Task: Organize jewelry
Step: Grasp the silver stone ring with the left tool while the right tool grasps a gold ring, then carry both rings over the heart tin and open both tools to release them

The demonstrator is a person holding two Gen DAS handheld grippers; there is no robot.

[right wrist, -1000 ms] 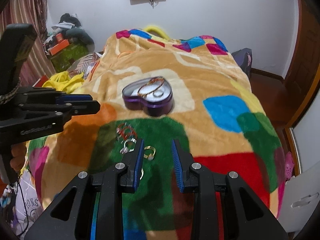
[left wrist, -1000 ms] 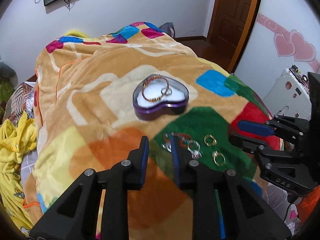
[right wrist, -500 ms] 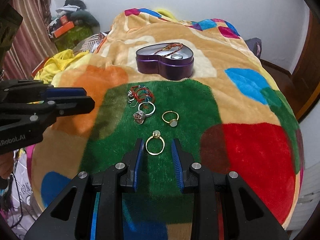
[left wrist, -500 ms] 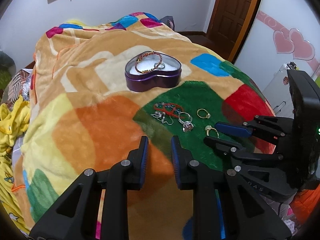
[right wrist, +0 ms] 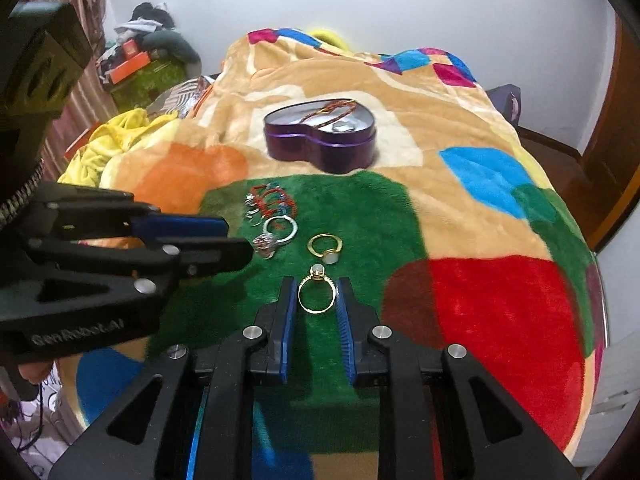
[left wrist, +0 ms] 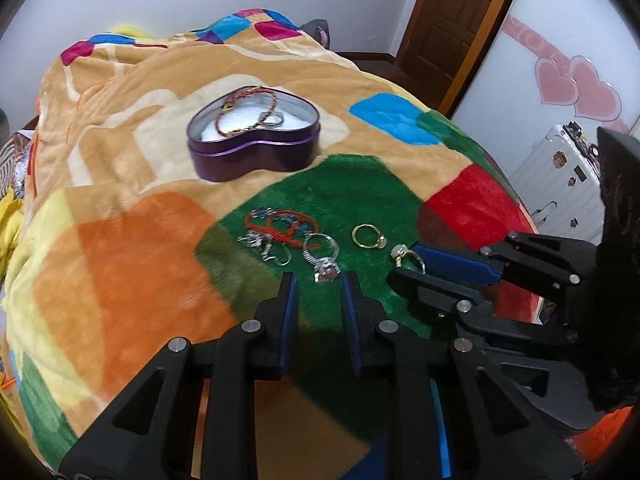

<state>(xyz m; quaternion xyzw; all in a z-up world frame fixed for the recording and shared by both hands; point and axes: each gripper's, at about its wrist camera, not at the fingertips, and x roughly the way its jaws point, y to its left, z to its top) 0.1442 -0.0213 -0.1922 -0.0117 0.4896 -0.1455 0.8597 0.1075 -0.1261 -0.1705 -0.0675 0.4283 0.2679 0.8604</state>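
Bedroom, bed covered by a patchwork fleece blanket [right wrist: 480,216]; jewelry laid out on its green patch.

Right gripper [right wrist: 317,296]: jaws closing, nearest gold ring [right wrist: 317,294] lying flat on the blanket between the blue pads [right wrist: 289,320]. A sliver of gap shows on each side of the band, so the pads do not press it yet. Stone end of the ring points away from the tool.

Just beyond its fingertips: second gold ring [right wrist: 325,249]. Ahead and left: large silver ring [right wrist: 276,234], then a tangle of red-beaded earrings [right wrist: 272,200]. Farther ahead, well apart: purple heart-shaped tin [right wrist: 320,142], lid off, a braided bracelet [left wrist: 248,110] and a silver ring [left wrist: 274,119] inside.

Left gripper [left wrist: 318,294]: jaws slightly apart, nothing between them. Large silver ring [left wrist: 322,256] just ahead of its tips; earrings [left wrist: 280,226] beyond, slightly left. Right gripper [left wrist: 404,266] comes in from its right side.
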